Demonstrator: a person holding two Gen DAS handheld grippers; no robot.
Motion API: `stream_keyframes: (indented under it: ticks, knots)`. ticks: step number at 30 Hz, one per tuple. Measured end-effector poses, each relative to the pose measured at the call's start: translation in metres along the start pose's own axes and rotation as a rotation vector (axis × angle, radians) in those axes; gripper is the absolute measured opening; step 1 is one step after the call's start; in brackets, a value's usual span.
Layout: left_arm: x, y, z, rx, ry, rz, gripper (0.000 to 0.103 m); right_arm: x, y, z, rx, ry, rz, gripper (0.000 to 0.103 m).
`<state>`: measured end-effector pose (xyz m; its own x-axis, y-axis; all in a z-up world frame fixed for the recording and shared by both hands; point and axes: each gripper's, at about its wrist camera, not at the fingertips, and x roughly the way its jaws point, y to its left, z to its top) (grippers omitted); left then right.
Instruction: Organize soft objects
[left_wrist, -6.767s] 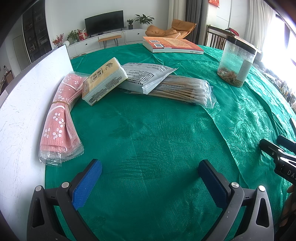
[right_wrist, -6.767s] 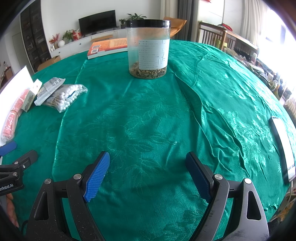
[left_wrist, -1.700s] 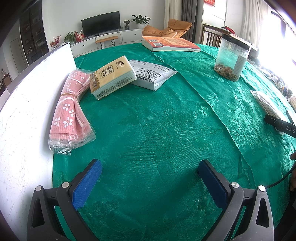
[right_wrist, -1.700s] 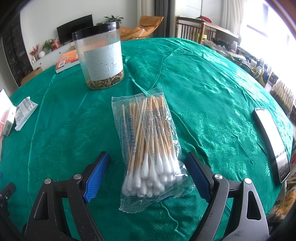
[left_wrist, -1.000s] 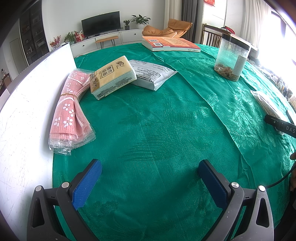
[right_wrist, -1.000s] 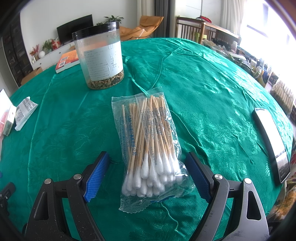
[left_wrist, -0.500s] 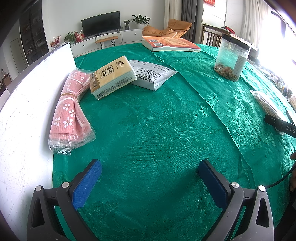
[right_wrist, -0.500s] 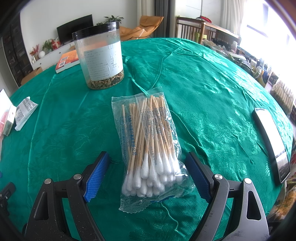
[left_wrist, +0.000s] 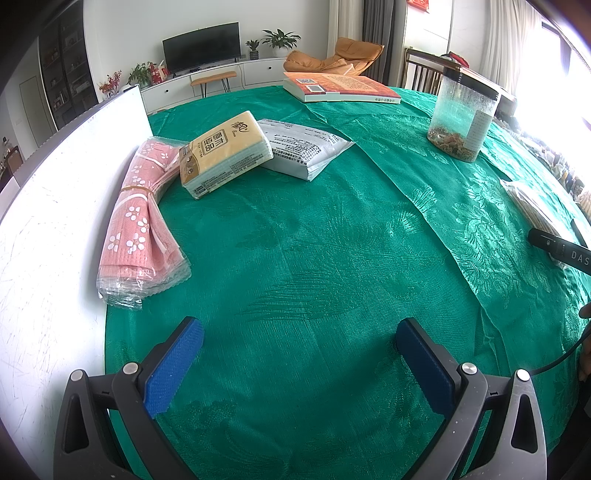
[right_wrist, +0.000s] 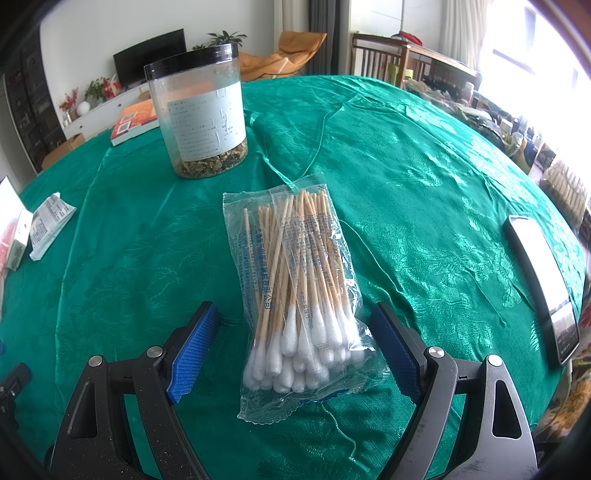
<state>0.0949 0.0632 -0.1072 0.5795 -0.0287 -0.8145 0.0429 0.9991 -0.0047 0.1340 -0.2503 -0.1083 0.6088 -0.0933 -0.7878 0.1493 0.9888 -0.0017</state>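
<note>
Left tool (left_wrist: 301, 354) is hovering low over the green cloth (left_wrist: 314, 258), fingers spread wide, nothing between the blue pads (left_wrist: 173, 363); it is pointing across the counter toward the far packs. Right tool (right_wrist: 291, 343) is sitting low too, fingers wide apart, straddling the cotton end of one swab bag (right_wrist: 295, 291) that is lying flat on the cloth, pads on either side and not touching the bag as far as can be seen. In the left view, soft things are lying in a loose row along the white board (left_wrist: 48, 229): one pink cloth pack (left_wrist: 142, 218) beside the board, one yellow tissue pack (left_wrist: 221, 151) overlapping its far end, one white pouch (left_wrist: 303, 146) tucked just under the tissue pack's right side. Count: three packs at left, one swab bag at right, well apart. One jar (right_wrist: 201, 110) with a black lid is standing upright beyond the swab bag, one book (left_wrist: 341, 86) lying flat at the far edge, one phone (right_wrist: 543, 280) lying near the right rim.
</note>
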Motion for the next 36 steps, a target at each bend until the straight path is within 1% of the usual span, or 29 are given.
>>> stream_keyframes:
  ticks: [10,12,14,15,16,19,20,22,24,26,28,29,30,32,33,34,36]
  knots:
    - [0.000,0.000,0.000,-0.003,0.006,0.003,0.103,0.000,0.000,0.000,0.000,0.000,0.000,0.086]
    - [0.000,0.002,0.004,-0.026,0.023,-0.001,0.103,0.000,0.000,0.000,0.000,0.000,0.000,0.086]
    - [-0.001,0.007,0.014,-0.078,0.024,-0.037,0.103,0.000,0.000,0.000,0.000,0.000,0.000,0.086]
    - [-0.003,0.013,0.024,-0.119,0.008,-0.056,0.103,0.000,0.000,0.000,0.000,0.000,0.000,0.086]
    - [-0.004,0.017,0.033,-0.149,-0.005,-0.061,0.103,0.000,0.000,0.000,0.000,0.000,0.000,0.086]
    - [-0.005,0.035,0.073,-0.266,-0.068,-0.071,0.103,0.000,0.000,0.000,0.000,0.000,0.000,0.086]
    - [-0.003,0.040,0.085,-0.293,-0.089,-0.067,0.103,0.000,0.000,0.000,0.000,0.000,0.000,0.086]
    - [0.005,0.052,0.115,-0.350,-0.118,-0.029,0.103,0.000,0.000,0.000,0.000,0.000,0.000,0.086]
    - [0.020,0.061,0.137,-0.385,-0.112,-0.003,0.103,0.000,0.000,0.000,0.000,0.000,0.000,0.086]
    - [0.042,0.068,0.156,-0.386,-0.089,0.022,0.103,0.000,0.000,0.000,0.000,0.000,0.000,0.086]
    - [0.071,0.070,0.167,-0.346,-0.026,0.062,0.103,0.000,0.000,0.000,0.000,0.000,0.000,0.086]
    - [0.079,0.070,0.166,-0.337,0.003,0.065,0.103,0.000,0.000,0.000,0.000,0.000,0.000,0.086]
    - [0.088,0.067,0.161,-0.326,0.042,0.031,0.102,0.000,0.000,0.000,0.000,0.000,0.000,0.086]
    - [0.082,0.054,0.148,-0.276,0.051,-0.054,0.102,0.000,0.000,0.000,0.000,0.000,0.001,0.087]
    - [0.073,0.044,0.138,-0.249,0.060,-0.138,0.102,0.000,0.000,0.000,0.000,0.000,0.003,0.087]
    - [0.060,0.034,0.125,-0.240,0.073,-0.245,0.102,0.002,0.000,0.002,0.000,0.001,0.003,0.087]
    - [0.031,0.020,0.093,-0.256,0.075,-0.428,0.103,0.002,0.001,0.002,0.000,0.001,0.003,0.087]
